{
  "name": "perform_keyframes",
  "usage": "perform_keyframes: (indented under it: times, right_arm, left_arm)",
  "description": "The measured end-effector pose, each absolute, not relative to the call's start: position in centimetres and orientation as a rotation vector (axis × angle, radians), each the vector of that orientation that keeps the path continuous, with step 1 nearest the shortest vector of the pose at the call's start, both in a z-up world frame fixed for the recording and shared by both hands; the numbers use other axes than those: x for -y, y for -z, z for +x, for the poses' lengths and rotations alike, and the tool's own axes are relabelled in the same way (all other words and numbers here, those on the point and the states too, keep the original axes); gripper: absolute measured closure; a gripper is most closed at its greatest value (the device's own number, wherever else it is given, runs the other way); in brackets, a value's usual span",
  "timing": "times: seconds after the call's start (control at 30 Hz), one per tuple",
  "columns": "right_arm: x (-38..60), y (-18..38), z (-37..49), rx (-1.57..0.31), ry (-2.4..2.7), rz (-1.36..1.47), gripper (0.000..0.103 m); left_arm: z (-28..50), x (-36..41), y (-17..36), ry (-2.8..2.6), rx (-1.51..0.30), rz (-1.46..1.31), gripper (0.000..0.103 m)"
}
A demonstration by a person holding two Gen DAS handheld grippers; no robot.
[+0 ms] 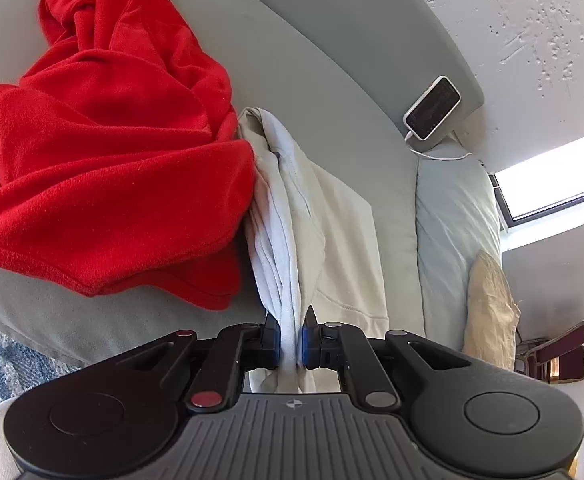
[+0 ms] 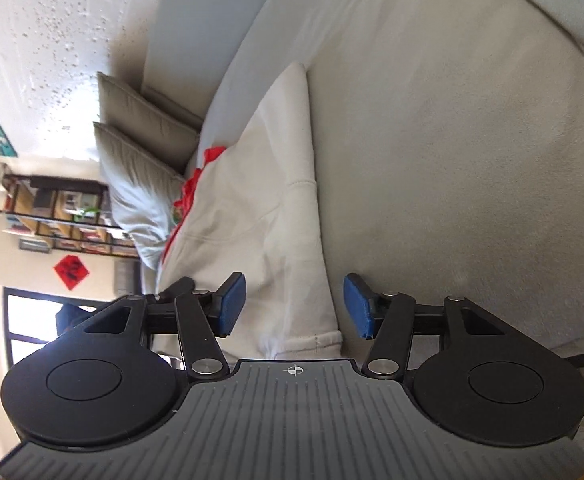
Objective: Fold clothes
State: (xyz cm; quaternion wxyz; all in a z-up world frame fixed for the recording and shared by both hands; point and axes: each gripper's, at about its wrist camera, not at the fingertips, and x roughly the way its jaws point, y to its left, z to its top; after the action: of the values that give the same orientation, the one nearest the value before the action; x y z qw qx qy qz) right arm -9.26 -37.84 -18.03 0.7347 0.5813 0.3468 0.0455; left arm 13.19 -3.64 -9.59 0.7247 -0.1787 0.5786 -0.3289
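Observation:
A cream garment [image 1: 332, 216] lies on the grey sofa seat [image 1: 332, 92], with a bunched pale fold running down its middle. My left gripper [image 1: 291, 322] is shut on that fold, the cloth pinched between its blue pads. A crumpled red garment [image 1: 104, 152] sits to the left, overlapping the cream one's edge. In the right wrist view the same cream garment [image 2: 260, 208] stretches away from my right gripper [image 2: 294, 304], which is open with blue pads apart. The garment's ribbed hem [image 2: 312, 342] lies between the jaws, untouched by either pad. A sliver of the red garment [image 2: 188, 196] shows beyond.
A phone [image 1: 432, 108] on a white cable rests on the sofa's back edge. Cushions [image 1: 488, 300] lie at the far end of the sofa, and grey pillows [image 2: 140, 140] show in the right wrist view. A bookshelf [image 2: 52, 216] and window [image 1: 548, 176] lie beyond.

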Motion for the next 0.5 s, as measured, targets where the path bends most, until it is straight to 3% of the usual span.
perform_keyframes:
  times: [0.17,0.5]
  right_arm:
    - [38.1,19.1,-7.5,-0.745,-0.140,1.263,0.064]
    - [35.5,17.2,-1.2,-0.819,-0.091,1.041,0.062]
  left_arm:
    - [13.8,2.3,11.3,0.687,-1.321,-0.421,0.096]
    - [13.4,2.2,11.9,0.638,-1.311,-0.372,0.095]
